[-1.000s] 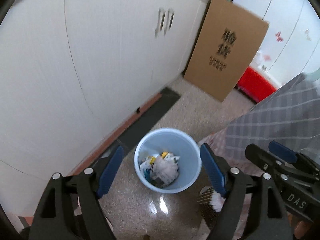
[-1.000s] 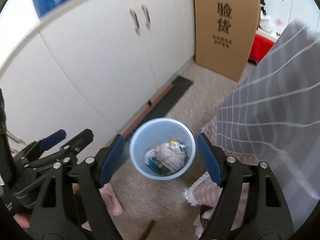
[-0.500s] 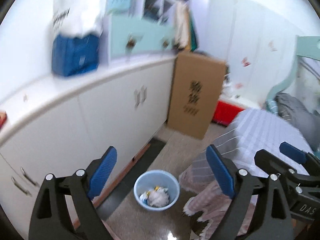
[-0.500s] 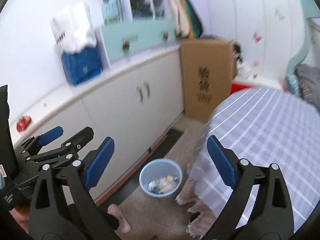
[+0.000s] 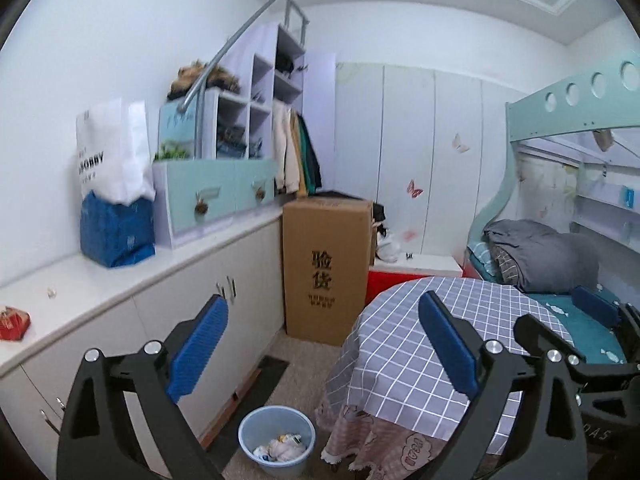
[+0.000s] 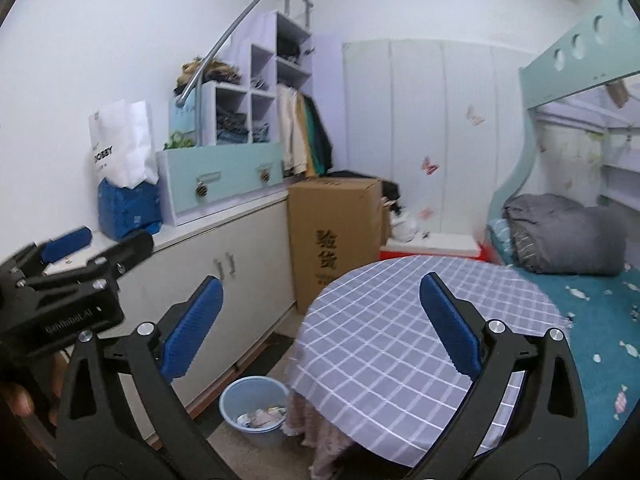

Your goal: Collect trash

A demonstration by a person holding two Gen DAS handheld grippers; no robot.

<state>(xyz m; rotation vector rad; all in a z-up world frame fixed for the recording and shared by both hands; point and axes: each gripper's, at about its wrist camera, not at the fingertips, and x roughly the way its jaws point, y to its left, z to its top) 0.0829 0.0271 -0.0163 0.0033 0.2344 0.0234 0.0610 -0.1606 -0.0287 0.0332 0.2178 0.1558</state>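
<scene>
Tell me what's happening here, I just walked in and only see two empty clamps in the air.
A person is collecting trash with a handheld gripper in each hand. Both the left gripper and the right gripper are open and hold nothing, raised above the round table with the checked cloth. The blue bin on the floor beside the table already has crumpled trash in it. A red wrapper lies on the white counter.
</scene>
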